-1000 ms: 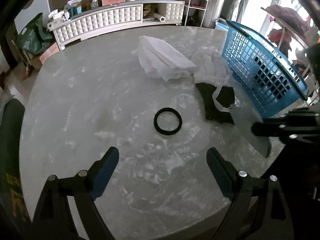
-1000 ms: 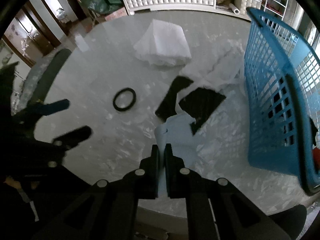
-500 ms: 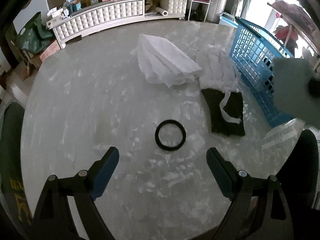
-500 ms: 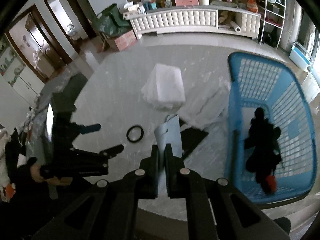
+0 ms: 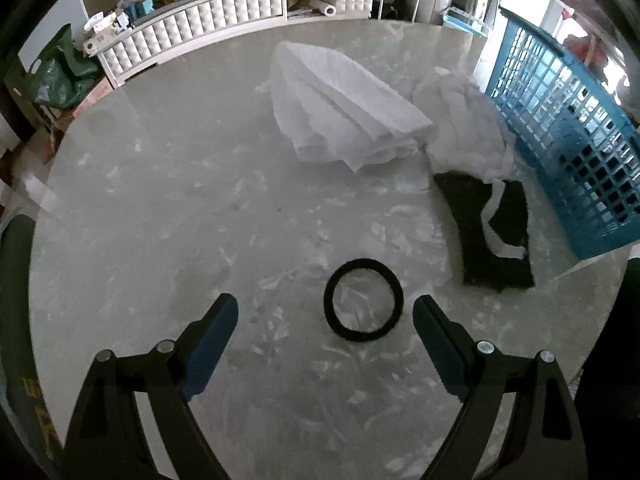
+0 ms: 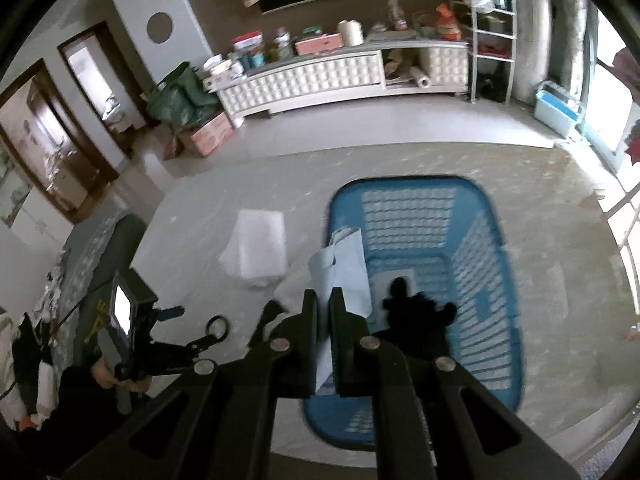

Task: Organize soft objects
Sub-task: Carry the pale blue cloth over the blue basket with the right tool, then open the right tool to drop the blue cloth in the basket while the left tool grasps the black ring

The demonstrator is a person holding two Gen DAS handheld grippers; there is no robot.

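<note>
Two tongs | right (image 6: 324, 300) pinches blue cloth (image 6: 344, 264) over basket (image 6: 492, 216) rim

A long white tufted sideboard (image 6: 320, 76) runs along the far wall, its top crowded with boxes, bottles and a pale thread spool (image 6: 351, 32). A green bag (image 6: 180, 98) slumps above a cardboard box (image 6: 210, 136) at its left end; a white wire shelf (image 6: 492, 40) stands to its right.

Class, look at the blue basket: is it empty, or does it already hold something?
Not empty. In the right wrist view the blue basket holds a black item on its floor.
</note>
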